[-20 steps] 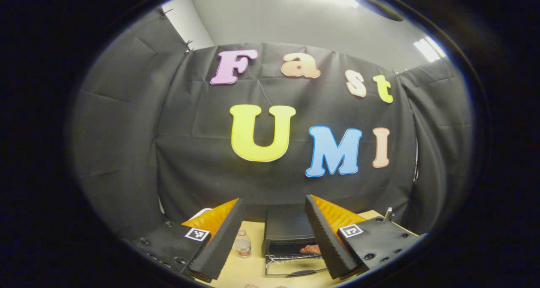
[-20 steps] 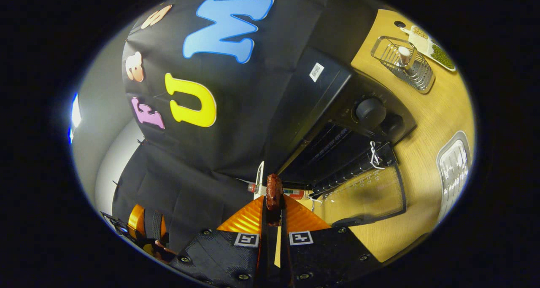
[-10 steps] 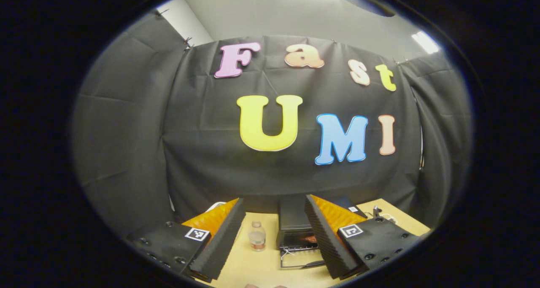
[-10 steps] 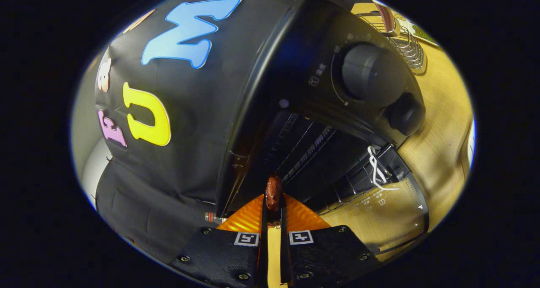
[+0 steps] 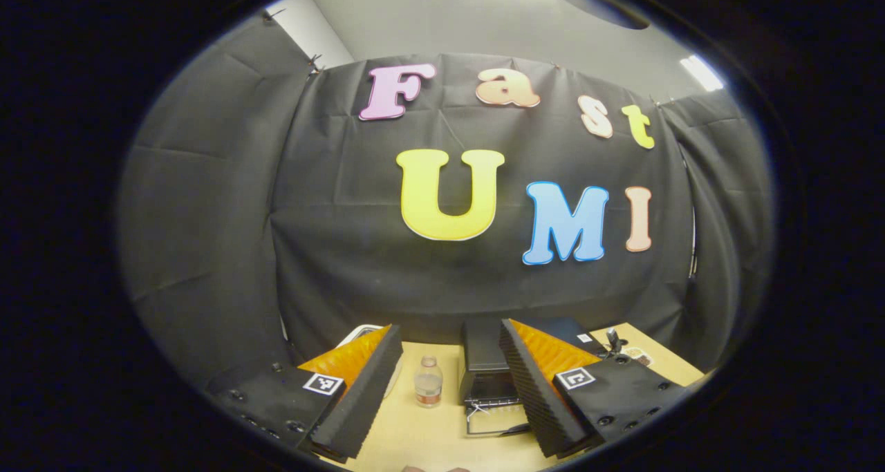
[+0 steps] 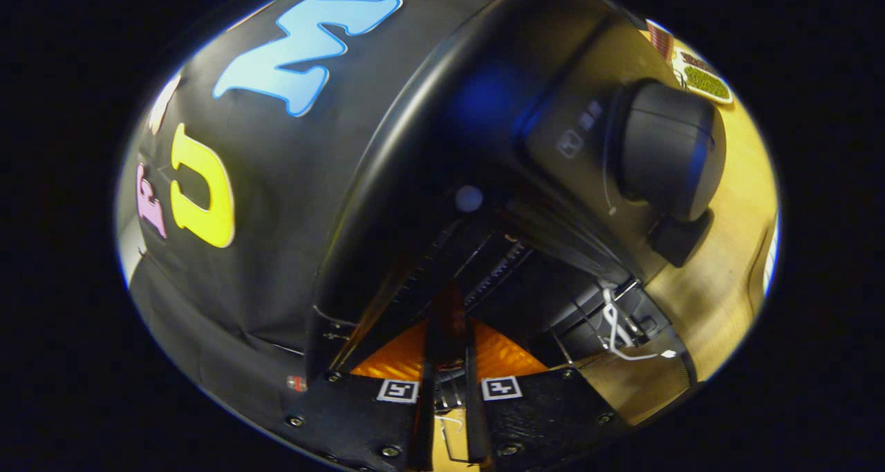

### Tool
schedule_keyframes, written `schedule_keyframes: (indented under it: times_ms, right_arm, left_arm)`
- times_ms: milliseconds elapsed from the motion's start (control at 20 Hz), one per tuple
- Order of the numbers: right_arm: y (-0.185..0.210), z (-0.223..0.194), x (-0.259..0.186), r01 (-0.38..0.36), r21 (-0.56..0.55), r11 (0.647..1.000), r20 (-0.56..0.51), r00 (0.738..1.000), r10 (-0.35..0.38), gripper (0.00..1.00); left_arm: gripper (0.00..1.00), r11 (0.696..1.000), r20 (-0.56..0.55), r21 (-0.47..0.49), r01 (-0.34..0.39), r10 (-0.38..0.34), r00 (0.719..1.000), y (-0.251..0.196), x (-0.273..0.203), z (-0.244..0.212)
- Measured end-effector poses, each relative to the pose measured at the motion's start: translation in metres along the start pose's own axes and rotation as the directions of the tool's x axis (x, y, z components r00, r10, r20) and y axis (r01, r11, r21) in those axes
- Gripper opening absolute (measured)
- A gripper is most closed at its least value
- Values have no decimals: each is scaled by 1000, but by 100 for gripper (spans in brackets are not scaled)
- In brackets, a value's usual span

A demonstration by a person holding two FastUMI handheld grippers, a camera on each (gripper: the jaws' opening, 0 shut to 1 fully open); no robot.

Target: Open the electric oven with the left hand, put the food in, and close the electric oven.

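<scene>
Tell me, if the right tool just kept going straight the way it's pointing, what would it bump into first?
Probably the inside of the electric oven. The right tool already points into the open cavity with the food pinched at its tips, so the wire rack or back wall likely comes first; depth is unclear.

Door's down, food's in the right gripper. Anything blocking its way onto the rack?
Nothing visible does. The right gripper already reaches into the oven mouth with the food between its fingers. The door lies flat, open. The bottle stands off to the side.
</scene>
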State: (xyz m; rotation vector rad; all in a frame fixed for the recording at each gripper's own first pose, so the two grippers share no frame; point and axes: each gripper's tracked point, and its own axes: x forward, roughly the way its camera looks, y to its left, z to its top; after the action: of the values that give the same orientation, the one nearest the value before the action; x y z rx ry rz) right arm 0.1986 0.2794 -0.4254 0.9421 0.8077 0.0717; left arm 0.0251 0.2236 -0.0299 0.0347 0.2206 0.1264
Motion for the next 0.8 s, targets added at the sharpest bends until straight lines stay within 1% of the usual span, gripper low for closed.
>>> schedule_keyframes:
  times_ms: [50,100,150,200,250,300,350,400,500,600,700,800]
  right_arm:
    - [-5,0,0,35,-33,999,-1,999,-35,23]
    - [-9,1,-2,54,-45,998,-6,999,-54,26]
    - [-15,3,-2,76,-55,996,-8,997,-77,31]
    - [-15,8,-5,73,-69,995,-1,997,-73,37]
    - [-17,12,-9,81,-85,993,5,997,-81,44]
    - [-20,16,-11,87,-103,991,8,996,-87,44]
    - [-21,18,-19,84,-119,989,1,996,-85,60]
    - [-20,20,-26,82,-130,988,-7,996,-83,62]
    - [-23,25,-43,93,-188,978,-4,995,-95,62]
    - [-23,29,-67,101,-269,958,14,995,-101,62]
    - [-18,38,-96,104,-359,927,47,995,-93,62]
    - [-7,47,-129,100,-449,888,82,994,-70,62]
  left_arm:
    - [100,1000,1,-2,5,-5,1000,-1,2,1]
    - [100,1000,4,-6,8,-8,1000,-3,2,2]
    - [98,1000,8,-11,16,-16,1000,-5,3,3]
    - [96,1000,11,-16,19,-19,1000,-7,2,4]
    - [100,999,13,-19,26,-26,1000,-10,3,3]
    - [96,999,12,-19,32,-31,999,-13,4,3]
    - [96,999,13,-19,35,-35,999,-15,5,2]
    - [100,999,13,-21,42,-42,999,-18,5,3]
    - [100,998,13,-36,50,-50,999,-27,6,2]
    - [100,996,28,-54,69,-68,997,-38,7,8]
    - [100,994,38,-60,87,-85,996,-48,12,9]
    - [100,993,42,-65,103,-100,994,-60,16,6]
